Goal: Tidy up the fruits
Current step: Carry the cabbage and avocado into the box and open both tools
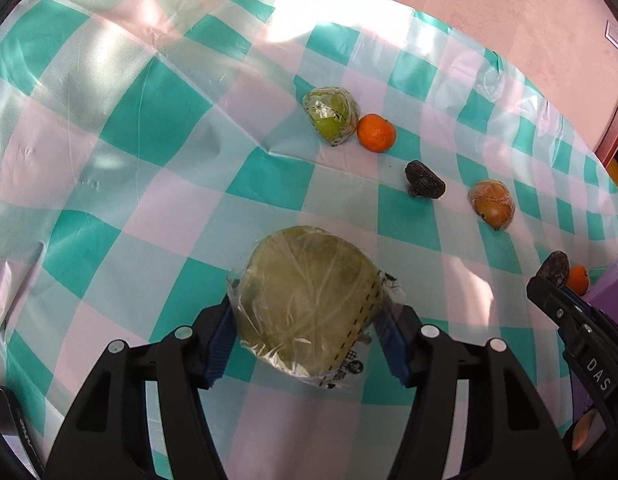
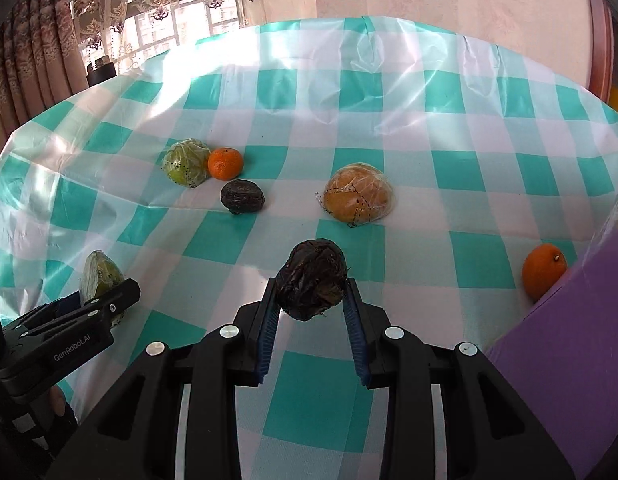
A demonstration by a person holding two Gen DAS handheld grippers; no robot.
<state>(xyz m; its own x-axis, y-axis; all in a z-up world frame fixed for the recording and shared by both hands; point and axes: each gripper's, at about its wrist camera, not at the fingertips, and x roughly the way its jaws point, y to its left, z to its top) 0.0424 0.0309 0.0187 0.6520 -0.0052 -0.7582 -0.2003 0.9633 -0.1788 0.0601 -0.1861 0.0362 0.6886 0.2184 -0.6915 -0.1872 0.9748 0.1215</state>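
My left gripper [image 1: 309, 332] is shut on a green fruit wrapped in clear plastic [image 1: 305, 296], held above the checked tablecloth. My right gripper [image 2: 311, 300] is shut on a dark wrinkled fruit [image 2: 313, 282]. On the cloth lie a second wrapped green fruit [image 1: 331, 116] [image 2: 185, 162], an orange [image 1: 376, 133] [image 2: 225, 164], another dark fruit [image 1: 424, 180] [image 2: 242, 196] and a wrapped yellow-orange fruit [image 1: 492, 203] [image 2: 359, 194]. A second orange [image 2: 543, 270] sits against the purple box. The right gripper shows at the right edge of the left wrist view [image 1: 549, 280].
A purple box [image 2: 569, 336] stands at the right edge of the table. The teal and white checked tablecloth [image 2: 349, 100] covers the whole table. A wall runs behind the table, and a curtained window [image 2: 149, 8] is at the far left.
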